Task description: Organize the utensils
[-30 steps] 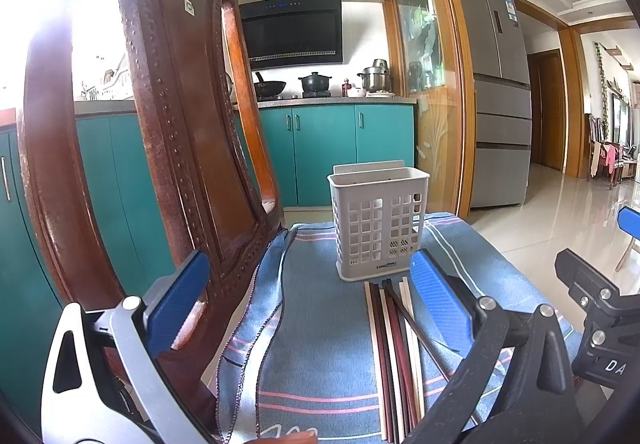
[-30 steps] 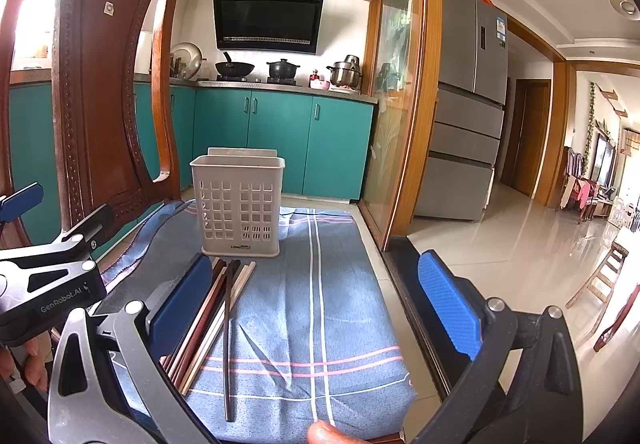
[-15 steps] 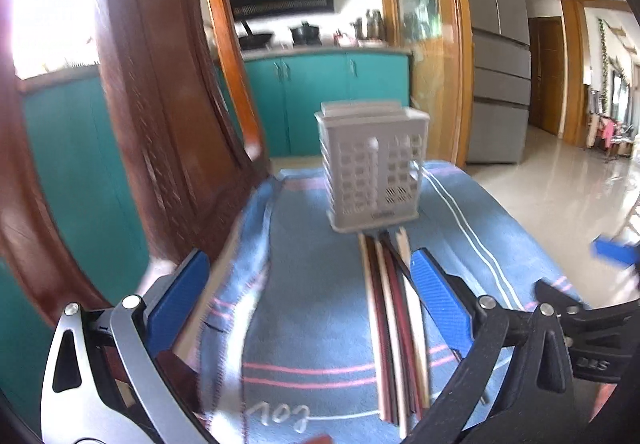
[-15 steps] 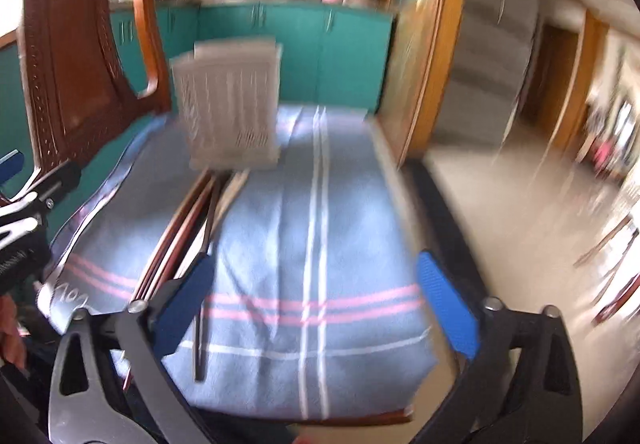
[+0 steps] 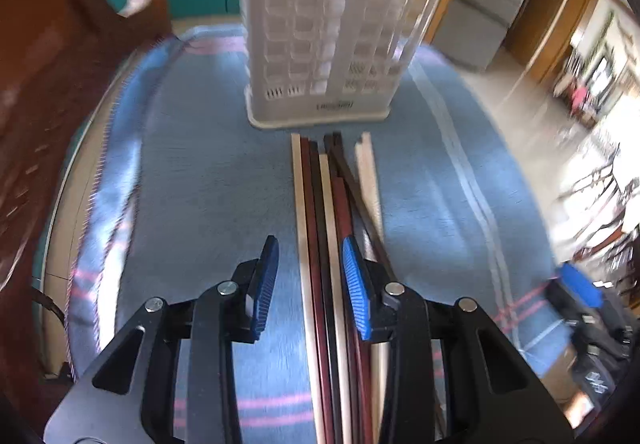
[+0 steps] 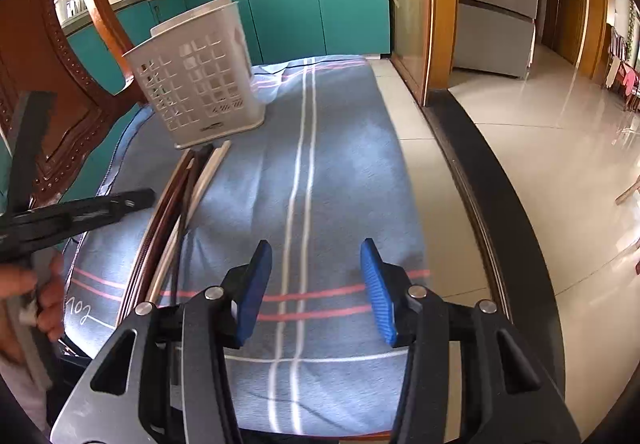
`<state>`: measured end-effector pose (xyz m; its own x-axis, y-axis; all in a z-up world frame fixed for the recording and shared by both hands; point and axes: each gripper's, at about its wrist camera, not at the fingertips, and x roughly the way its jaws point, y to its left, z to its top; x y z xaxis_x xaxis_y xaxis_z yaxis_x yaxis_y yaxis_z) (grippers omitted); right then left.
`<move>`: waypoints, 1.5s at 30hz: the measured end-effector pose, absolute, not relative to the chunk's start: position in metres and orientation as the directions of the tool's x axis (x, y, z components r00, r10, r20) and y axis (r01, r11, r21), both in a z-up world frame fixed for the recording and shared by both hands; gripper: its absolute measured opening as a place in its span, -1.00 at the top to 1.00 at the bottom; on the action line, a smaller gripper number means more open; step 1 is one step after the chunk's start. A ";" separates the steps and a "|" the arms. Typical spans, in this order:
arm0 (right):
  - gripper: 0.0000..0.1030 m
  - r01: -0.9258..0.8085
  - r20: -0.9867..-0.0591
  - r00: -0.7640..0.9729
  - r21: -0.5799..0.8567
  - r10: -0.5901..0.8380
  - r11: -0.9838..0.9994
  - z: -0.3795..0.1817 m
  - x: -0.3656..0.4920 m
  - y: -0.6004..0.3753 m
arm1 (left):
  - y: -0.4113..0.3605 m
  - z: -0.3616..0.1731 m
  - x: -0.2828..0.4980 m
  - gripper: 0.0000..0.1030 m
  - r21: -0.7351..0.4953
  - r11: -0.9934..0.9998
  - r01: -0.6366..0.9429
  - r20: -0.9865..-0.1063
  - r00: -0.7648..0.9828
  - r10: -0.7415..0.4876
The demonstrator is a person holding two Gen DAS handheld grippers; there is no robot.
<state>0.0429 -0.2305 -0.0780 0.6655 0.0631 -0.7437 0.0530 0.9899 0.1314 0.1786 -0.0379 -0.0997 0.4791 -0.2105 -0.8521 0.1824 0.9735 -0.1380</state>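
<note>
Several chopsticks (image 5: pixel 326 204), dark red, black and pale, lie in a bundle on the blue cloth, ends toward a white slotted utensil holder (image 5: pixel 332 32). My left gripper (image 5: pixel 308 280) is open and low over the bundle, its blue fingers (image 5: pixel 354 280) straddling several sticks, not closed on them. In the right wrist view the holder (image 6: pixel 196 80) stands at the upper left with the chopsticks (image 6: pixel 180 196) in front of it. My right gripper (image 6: pixel 316 284) is open and empty over the cloth, right of the sticks.
The blue striped cloth (image 6: pixel 340 164) covers a small table. A carved wooden chair back (image 6: pixel 52 84) stands at the left. The table's right edge (image 6: pixel 452 172) drops to a tiled floor. The left gripper's body (image 6: pixel 72 212) and a hand show at the right view's left.
Both grippers tilted down toward the table and moved forward. The left one dropped over the chopstick bundle and its jaws narrowed. The right one's jaws narrowed too.
</note>
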 end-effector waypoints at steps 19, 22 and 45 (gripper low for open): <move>-0.06 -0.192 -0.847 0.495 0.114 0.197 0.975 -0.106 0.115 -0.139 | 0.012 -0.092 0.167 0.74 -0.165 0.986 0.037 -0.850 0.501 -0.161; 0.15 -0.187 -0.860 0.484 0.079 0.162 0.979 -0.115 0.124 -0.128 | 0.018 -0.090 0.167 0.70 -0.188 0.981 0.036 -0.847 0.500 -0.181; 0.72 0.033 -0.844 0.516 0.191 0.147 0.981 -0.113 0.114 -0.211 | 0.005 -0.072 0.139 0.77 -0.345 0.930 0.126 -0.750 0.558 -0.354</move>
